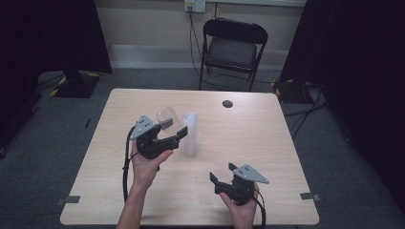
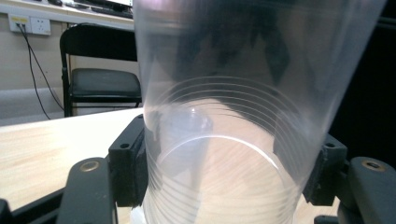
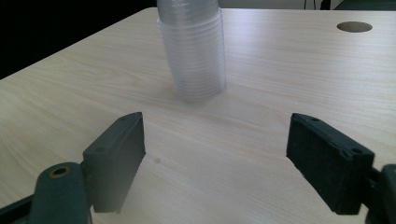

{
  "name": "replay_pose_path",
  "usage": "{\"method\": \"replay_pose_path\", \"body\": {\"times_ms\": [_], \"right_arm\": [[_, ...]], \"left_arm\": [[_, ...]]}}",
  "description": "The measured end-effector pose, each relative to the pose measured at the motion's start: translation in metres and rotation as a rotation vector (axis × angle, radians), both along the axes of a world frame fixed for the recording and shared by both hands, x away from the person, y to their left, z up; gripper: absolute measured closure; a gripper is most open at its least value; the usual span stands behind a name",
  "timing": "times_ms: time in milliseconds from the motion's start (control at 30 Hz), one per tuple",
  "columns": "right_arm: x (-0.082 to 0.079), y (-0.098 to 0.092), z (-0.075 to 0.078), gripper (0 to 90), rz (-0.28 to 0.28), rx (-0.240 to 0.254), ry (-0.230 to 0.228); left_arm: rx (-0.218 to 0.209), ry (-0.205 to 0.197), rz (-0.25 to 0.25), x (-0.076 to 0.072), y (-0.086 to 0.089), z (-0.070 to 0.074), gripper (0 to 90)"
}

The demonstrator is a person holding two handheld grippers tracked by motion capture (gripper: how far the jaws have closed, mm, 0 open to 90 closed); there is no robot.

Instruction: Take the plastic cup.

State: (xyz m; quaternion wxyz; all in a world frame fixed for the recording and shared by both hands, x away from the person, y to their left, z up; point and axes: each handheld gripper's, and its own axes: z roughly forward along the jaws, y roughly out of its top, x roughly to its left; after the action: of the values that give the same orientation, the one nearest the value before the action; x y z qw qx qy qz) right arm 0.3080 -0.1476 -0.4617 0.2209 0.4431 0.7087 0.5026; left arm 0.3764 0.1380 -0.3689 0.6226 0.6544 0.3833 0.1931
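Room: grey floor, pale back wall with a socket plate [image 1: 195,5] and a cable hanging from it; dark curtains at both sides.
Chair [image 1: 232,47]: black folding type, stands beyond the far edge of the surface, facing it.
Surface [image 1: 248,138]: pale wood-grain top, rounded corners; a dark round cable hole [image 1: 228,103] near the far edge. Tape marks on the floor by the near corners.
Cup stack [image 1: 190,134]: clear plastic cups nested, upright, near the middle of the surface, slightly left of centre. In the right gripper view the stack [image 3: 195,51] shows many rims packed close; nothing visible inside.
Single cup [image 1: 166,117]: clear, tilted, just left of the stack and behind the left claw; contents cannot be told.
Left claw [image 1: 179,136]: held in the person's left hand [image 1: 145,162], jaws either side of the stack's lower part; the left gripper view shows both pads against the clear wall [image 2: 224,140]. Narrow opening, gripping the stack.
Right claw [image 1: 222,172]: in the right hand [image 1: 239,205], near the front right of the surface, well apart from the stack. Jaws spread wide, holding nothing.
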Motion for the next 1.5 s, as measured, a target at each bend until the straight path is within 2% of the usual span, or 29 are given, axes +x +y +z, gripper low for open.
{"method": "replay_pose_path", "body": {"times_ms": [133,400,467,767,900,1067,1167,1233,1467,1500], "right_arm": [[0.000,0.002,0.000,19.6,0.006,-0.022,-0.010],[-0.002,0.009,0.001,23.7,0.043,-0.030,-0.023],[-0.003,0.011,0.001,24.3,0.077,-0.006,-0.029],[-0.006,0.017,0.001,29.6,0.110,-0.019,-0.057],[-0.007,0.018,0.002,29.3,0.123,-0.007,-0.069],[-0.008,0.020,0.001,30.2,0.137,-0.018,-0.074],[-0.009,0.023,0.000,32.8,0.144,-0.033,-0.080],[-0.009,0.024,0.000,32.7,0.146,-0.035,-0.082],[-0.011,0.030,0.001,32.2,0.182,-0.017,-0.116],[-0.011,0.031,0.001,32.5,0.184,-0.017,-0.121]], "left_arm": [[0.034,-0.007,-0.015,-0.007,-0.002,-0.004,32.2],[-0.019,0.025,-0.066,-0.016,-0.003,-0.013,31.8],[-0.015,0.036,-0.070,-0.017,-0.004,-0.016,31.8],[-0.052,0.096,-0.089,-0.022,-0.003,-0.034,31.9],[-0.101,0.149,-0.109,-0.022,-0.001,-0.043,32.0],[-0.155,0.189,-0.146,-0.023,0.001,-0.052,32.6],[-0.153,0.207,-0.156,-0.024,0.002,-0.056,33.9],[-0.167,0.218,-0.161,-0.025,0.002,-0.058,34.1],[-0.166,0.251,-0.196,-0.031,-0.004,-0.064,34.3],[-0.177,0.254,-0.201,-0.032,-0.005,-0.065,34.3]]}}
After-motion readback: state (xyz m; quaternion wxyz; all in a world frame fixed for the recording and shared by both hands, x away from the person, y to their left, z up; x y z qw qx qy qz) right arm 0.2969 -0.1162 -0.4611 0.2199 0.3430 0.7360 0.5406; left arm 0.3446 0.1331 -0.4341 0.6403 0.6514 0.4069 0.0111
